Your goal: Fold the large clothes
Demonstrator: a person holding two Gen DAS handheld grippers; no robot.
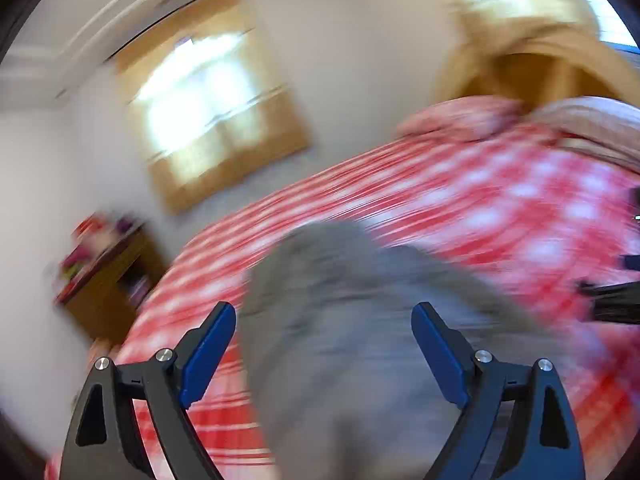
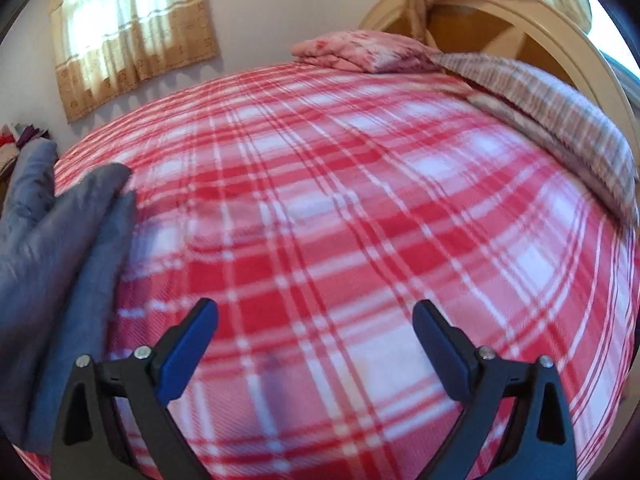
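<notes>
Lying on the red plaid bed (image 2: 340, 208), the grey garment (image 1: 352, 340) is bunched at the bed's near left edge, and it could slump off that edge if left loose, undoing the fold. The left hand-held gripper (image 1: 324, 356) hangs wide open over the garment, gripping nothing. The right hand-held gripper (image 2: 316, 352), also wide and empty, tilts down over bare bed beside the garment.

Daylight is glowing through a tan-curtained window (image 2: 132, 28) at upper left; a cream arched wooden headboard (image 2: 520, 28) is standing upper right against white walls (image 2: 280, 4).
</notes>
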